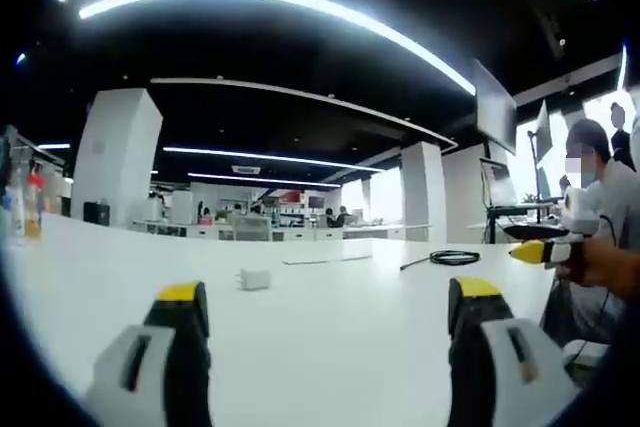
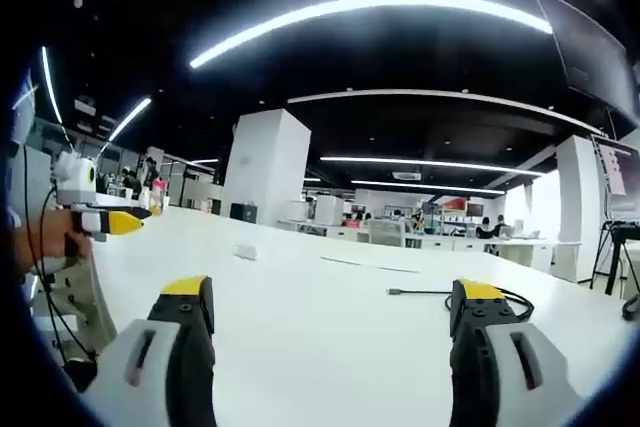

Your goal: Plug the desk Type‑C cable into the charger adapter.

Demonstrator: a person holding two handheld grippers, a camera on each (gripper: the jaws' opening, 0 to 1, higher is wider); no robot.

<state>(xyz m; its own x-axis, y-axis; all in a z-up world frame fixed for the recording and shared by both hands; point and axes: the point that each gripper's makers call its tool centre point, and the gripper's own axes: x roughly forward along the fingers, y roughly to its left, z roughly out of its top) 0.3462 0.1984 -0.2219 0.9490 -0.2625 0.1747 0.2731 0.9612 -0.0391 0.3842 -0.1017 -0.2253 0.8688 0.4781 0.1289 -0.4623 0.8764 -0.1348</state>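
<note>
A small white charger adapter [image 1: 255,279] [image 2: 246,251] lies on the white desk [image 1: 330,347] [image 2: 330,347]. A black Type‑C cable [image 1: 452,258] [image 2: 440,293] lies coiled further right, with its plug end [image 2: 392,291] pointing toward the adapter. My left gripper [image 1: 328,292] is open above the desk, with the adapter ahead near its left jaw. My right gripper [image 2: 330,289] is open too, and the cable's plug lies just ahead of its right jaw. Each gripper shows in the other's view, held by a hand [image 1: 545,250] [image 2: 110,220]. Nothing is held.
A thin flat sheet [image 1: 320,260] [image 2: 370,265] lies beyond the adapter. Bottles [image 1: 30,202] stand at the desk's far left. A laptop on a stand [image 1: 500,187] and a seated person [image 1: 600,177] are at the right. Office pillars and desks fill the background.
</note>
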